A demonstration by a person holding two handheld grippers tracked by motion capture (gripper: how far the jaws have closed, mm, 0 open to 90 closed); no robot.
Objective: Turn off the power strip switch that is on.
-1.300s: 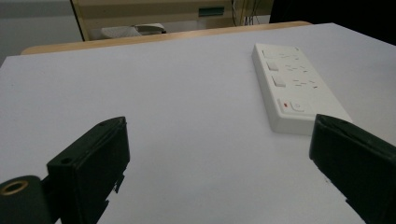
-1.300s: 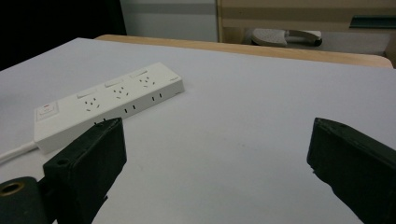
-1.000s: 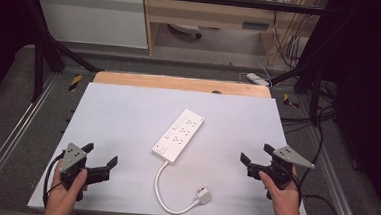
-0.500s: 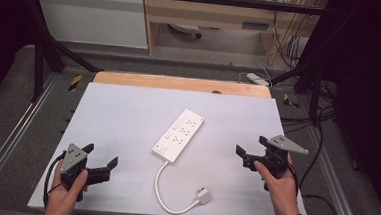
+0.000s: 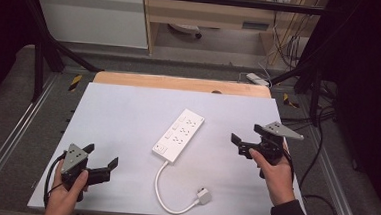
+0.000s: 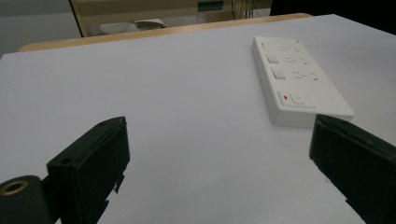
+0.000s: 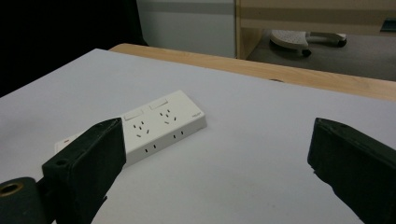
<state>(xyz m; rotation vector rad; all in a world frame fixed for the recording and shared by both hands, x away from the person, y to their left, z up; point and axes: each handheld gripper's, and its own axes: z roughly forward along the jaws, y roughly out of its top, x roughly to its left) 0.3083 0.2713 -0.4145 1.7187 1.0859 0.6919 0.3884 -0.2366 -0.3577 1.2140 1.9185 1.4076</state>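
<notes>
White plastic, long and flat: a power strip (image 5: 178, 134) lies near the middle of the pale grey table top (image 5: 128, 113), set on a slant, with its end bearing a small red mark toward me. From that near end its white cord (image 5: 161, 186) loops toward my edge of the table and ends in a white plug (image 5: 203, 195) lying flat on the surface.

I hold a black two-jaw gripper in each hand. My left gripper (image 5: 101, 161) sits low at the near left part of the table, well apart from the power strip, its jaws spread wide with nothing between them. In the left gripper view the strip (image 6: 299, 84) lies ahead and toward one side.

My right gripper (image 5: 240, 144) hangs over the right side of the table, near the power strip but not touching it. Its jaws are also spread wide and empty. In the right gripper view the strip (image 7: 154, 122) lies ahead, beyond one jaw.

A light wooden edge (image 5: 180, 83) runs along the table's far side.
</notes>
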